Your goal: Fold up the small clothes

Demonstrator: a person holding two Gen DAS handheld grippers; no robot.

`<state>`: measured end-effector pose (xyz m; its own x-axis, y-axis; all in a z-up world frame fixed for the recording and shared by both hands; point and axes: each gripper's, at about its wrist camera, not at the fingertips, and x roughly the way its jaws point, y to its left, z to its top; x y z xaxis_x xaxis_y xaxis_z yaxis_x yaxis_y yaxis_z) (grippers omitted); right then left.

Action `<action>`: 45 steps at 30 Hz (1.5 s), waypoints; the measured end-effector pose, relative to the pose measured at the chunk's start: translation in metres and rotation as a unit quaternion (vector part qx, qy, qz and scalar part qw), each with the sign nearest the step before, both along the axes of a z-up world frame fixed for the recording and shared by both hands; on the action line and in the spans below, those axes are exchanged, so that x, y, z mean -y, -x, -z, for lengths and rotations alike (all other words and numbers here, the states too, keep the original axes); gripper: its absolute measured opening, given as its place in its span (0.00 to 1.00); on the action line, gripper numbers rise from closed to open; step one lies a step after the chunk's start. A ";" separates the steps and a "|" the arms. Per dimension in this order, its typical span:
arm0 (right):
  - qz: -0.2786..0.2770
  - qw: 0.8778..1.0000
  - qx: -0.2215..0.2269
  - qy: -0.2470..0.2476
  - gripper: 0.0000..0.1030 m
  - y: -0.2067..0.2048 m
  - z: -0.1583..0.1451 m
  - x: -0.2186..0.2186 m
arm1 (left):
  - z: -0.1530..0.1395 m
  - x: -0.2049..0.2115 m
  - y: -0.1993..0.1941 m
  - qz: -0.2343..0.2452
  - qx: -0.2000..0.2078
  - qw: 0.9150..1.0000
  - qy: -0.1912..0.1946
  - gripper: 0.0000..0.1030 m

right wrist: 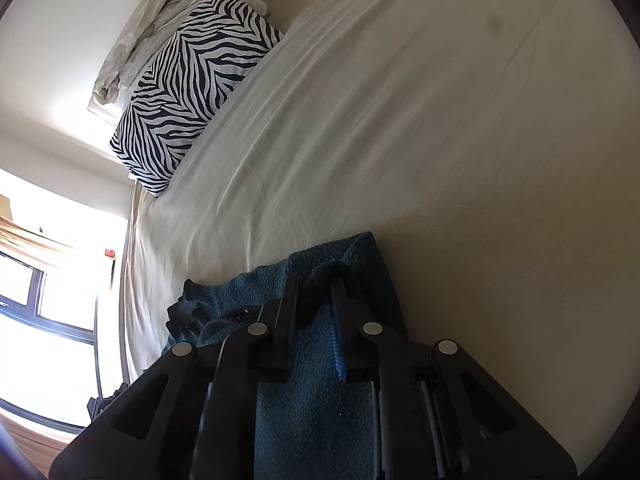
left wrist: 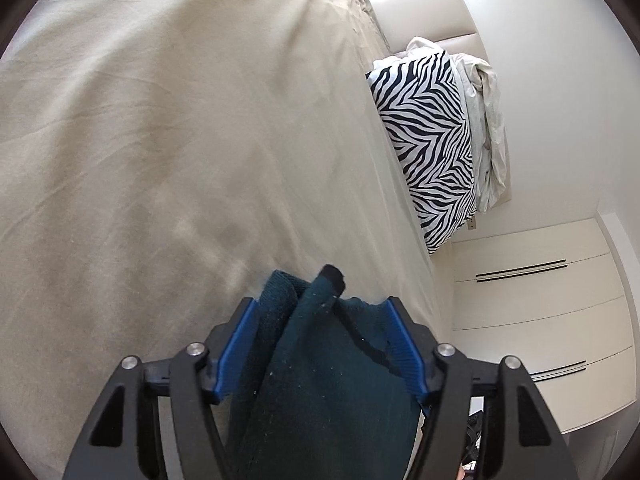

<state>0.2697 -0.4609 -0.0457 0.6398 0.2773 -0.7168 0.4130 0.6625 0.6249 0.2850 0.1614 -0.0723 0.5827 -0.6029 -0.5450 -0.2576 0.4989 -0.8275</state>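
Note:
A dark teal knit garment (left wrist: 320, 368) hangs bunched between the blue pads of my left gripper (left wrist: 322, 308); the jaws stand fairly wide apart with the cloth filling the gap, above the beige bed sheet (left wrist: 180, 140). In the right wrist view my right gripper (right wrist: 316, 284) is shut on a dark hem of the same teal garment (right wrist: 312, 400), its fingers nearly together. The garment drapes back under the gripper and partly rests on the sheet (right wrist: 400, 120).
A zebra-striped pillow (left wrist: 428, 140) (right wrist: 188, 88) lies at the head of the bed with crumpled pale bedding (left wrist: 488, 128) behind it. White drawers (left wrist: 536, 320) stand beside the bed. A window (right wrist: 48, 300) is at the left.

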 end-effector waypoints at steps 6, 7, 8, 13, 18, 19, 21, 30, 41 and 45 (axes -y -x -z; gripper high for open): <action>0.009 1.000 0.025 0.013 0.50 0.014 -0.012 0.006 | -0.018 0.006 0.030 0.021 0.042 0.998 -0.035 0.63; 0.010 0.999 0.031 0.016 0.50 0.019 -0.016 0.007 | -0.019 0.010 0.039 0.027 0.049 0.998 -0.041 0.60; 0.009 0.999 0.034 0.018 0.50 0.023 -0.018 0.008 | -0.021 0.016 0.044 0.035 0.054 0.997 -0.048 0.58; -0.033 0.996 0.012 0.084 0.50 0.043 -0.024 -0.001 | -0.018 0.040 0.071 0.077 0.072 0.989 -0.102 0.40; -0.087 0.988 -0.007 0.131 0.48 0.064 -0.017 -0.020 | -0.010 0.048 0.085 0.091 0.072 0.986 -0.122 0.37; -0.096 0.985 -0.008 0.142 0.48 0.069 -0.017 -0.024 | -0.009 0.048 0.087 0.093 0.073 0.985 -0.127 0.36; -0.116 0.979 -0.011 0.167 0.46 0.077 -0.015 -0.034 | -0.008 0.047 0.091 0.093 0.074 0.984 -0.133 0.35; -0.129 0.968 -0.006 0.215 0.35 0.119 -0.019 -0.046 | -0.013 0.058 0.102 0.106 0.086 0.970 -0.200 0.27; -0.145 0.962 -0.017 0.232 0.11 0.131 -0.018 -0.041 | -0.010 0.068 0.114 0.119 0.084 0.949 -0.279 0.01; -0.141 0.960 -0.020 0.242 0.06 0.132 -0.021 -0.044 | -0.011 0.068 0.118 0.129 0.086 0.945 -0.289 0.01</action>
